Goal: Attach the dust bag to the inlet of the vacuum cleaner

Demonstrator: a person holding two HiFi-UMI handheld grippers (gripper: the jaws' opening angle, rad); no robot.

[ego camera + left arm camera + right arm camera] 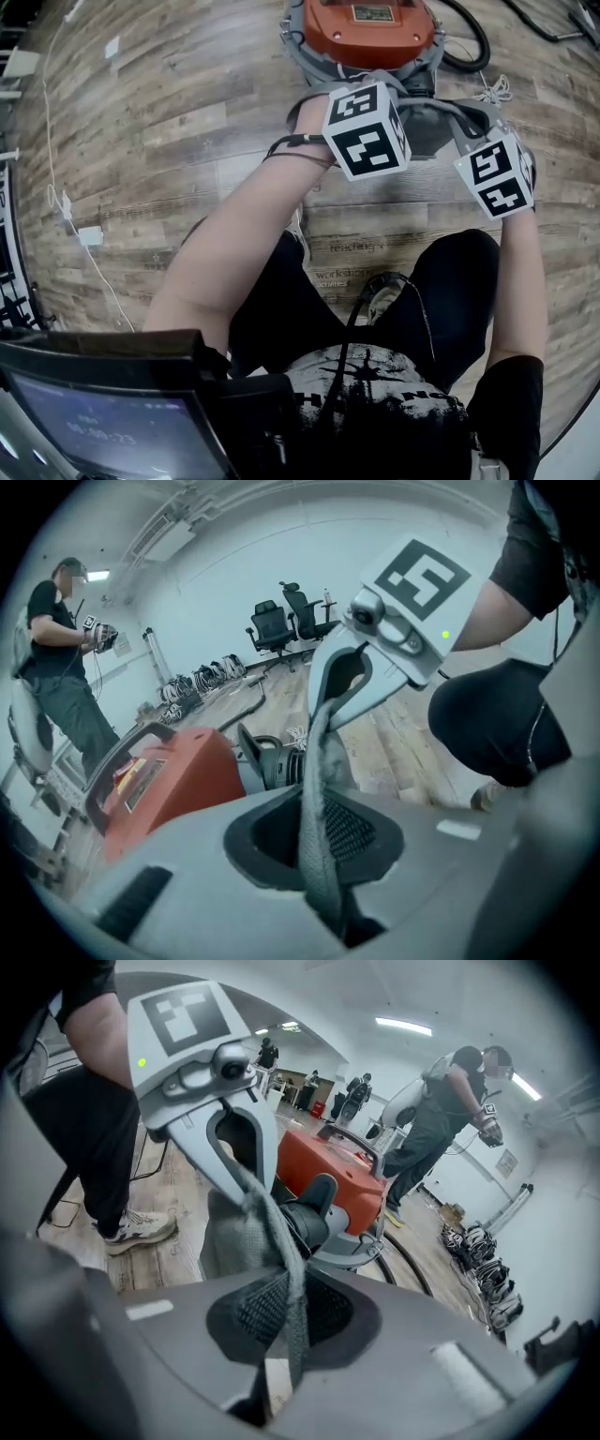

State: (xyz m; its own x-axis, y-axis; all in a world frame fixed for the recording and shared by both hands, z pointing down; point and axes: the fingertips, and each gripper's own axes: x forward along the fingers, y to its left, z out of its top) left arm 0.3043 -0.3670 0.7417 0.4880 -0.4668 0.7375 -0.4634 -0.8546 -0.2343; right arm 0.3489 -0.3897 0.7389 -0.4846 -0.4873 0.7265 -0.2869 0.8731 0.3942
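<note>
your left tongs (325, 892) and right tongs (281, 1372) each pinch an edge of the grey fabric dust bag (319, 761), near the orange vacuum cleaner (173, 780).

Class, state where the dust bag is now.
In the head view, the dust bag sits upper right, held by the left tool and right tool, just below the orange vacuum cleaner.

My right gripper (287, 1335) has its fingers (422, 1358) pinched on the rim of the grey dust bag (223, 1234). The left gripper (242, 1180) holds its far end, near the orange vacuum cleaner (330, 1168).
</note>
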